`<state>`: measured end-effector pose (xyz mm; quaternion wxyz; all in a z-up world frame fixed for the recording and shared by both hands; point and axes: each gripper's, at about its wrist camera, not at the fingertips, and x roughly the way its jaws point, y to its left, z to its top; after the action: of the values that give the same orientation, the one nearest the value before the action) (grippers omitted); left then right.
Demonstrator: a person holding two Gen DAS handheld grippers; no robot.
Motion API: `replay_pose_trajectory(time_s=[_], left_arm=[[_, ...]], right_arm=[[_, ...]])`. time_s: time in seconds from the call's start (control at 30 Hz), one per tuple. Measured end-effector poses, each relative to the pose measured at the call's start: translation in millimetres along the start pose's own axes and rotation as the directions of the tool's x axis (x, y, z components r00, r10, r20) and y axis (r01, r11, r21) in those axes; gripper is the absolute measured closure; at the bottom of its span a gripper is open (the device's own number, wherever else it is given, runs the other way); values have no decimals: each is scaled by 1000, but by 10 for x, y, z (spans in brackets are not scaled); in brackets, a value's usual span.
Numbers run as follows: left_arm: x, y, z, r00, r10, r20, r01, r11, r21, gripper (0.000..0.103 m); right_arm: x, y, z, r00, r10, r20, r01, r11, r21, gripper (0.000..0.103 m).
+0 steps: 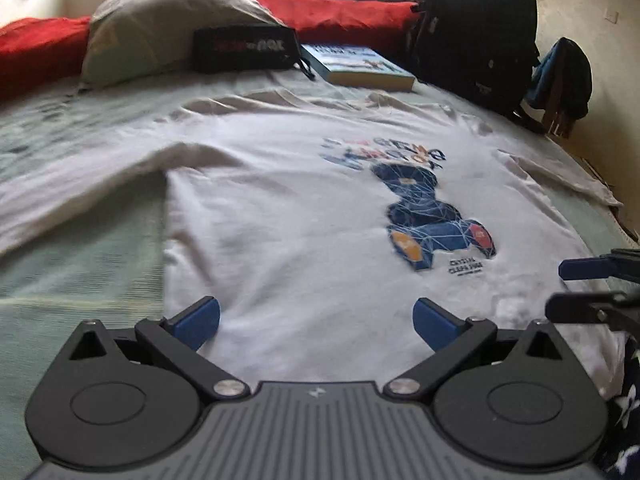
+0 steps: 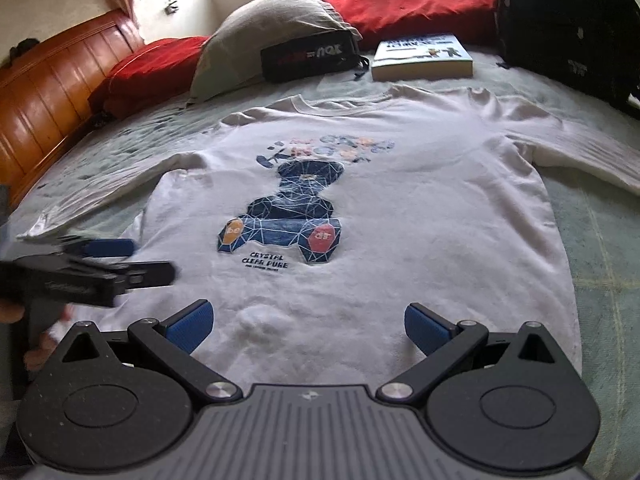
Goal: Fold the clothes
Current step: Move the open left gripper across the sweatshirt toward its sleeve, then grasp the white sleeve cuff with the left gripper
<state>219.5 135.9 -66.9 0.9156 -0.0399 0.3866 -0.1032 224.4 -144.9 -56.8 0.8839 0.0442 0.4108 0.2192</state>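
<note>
White long-sleeved shirt (image 2: 400,208) flat on bed (image 2: 600,240); collar away, hem nearest tongs

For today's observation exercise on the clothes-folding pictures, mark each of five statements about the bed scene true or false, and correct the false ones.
1. The white shirt lies spread flat, print side up. True.
2. The left hand-held gripper is clamped on the shirt's hem. False: its jaws stand wide open, holding nothing.
3. A book lies on the bed beyond the shirt's collar. True.
4. The right hand-held gripper is open. True.
5. The grey pillow lies on top of the shirt. False: it lies beyond the shirt, near the red cushions.
</note>
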Motion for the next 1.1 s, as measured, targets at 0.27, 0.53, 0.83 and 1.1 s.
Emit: replay_pose_trajectory(time_s=[0.27, 0.53, 0.83, 1.1], left_arm=[[-518, 1086, 81, 952, 284, 117, -273, 956, -105, 1], [-393, 2347, 261, 848, 529, 26, -508, 827, -243, 1], [-328, 2787, -51, 854, 519, -23, -496, 801, -336, 1], [-792, 2674, -243, 885, 461, 59, -395, 813, -427, 1]], right_arm=[[0, 91, 65, 1000, -6, 13, 6, 1000, 5, 0], [9, 294, 153, 1000, -6, -4, 6, 999, -45, 0], [20, 441, 190, 1000, -17, -11, 16, 996, -90, 0], [8, 461, 185, 1000, -7, -5, 6, 996, -93, 0]])
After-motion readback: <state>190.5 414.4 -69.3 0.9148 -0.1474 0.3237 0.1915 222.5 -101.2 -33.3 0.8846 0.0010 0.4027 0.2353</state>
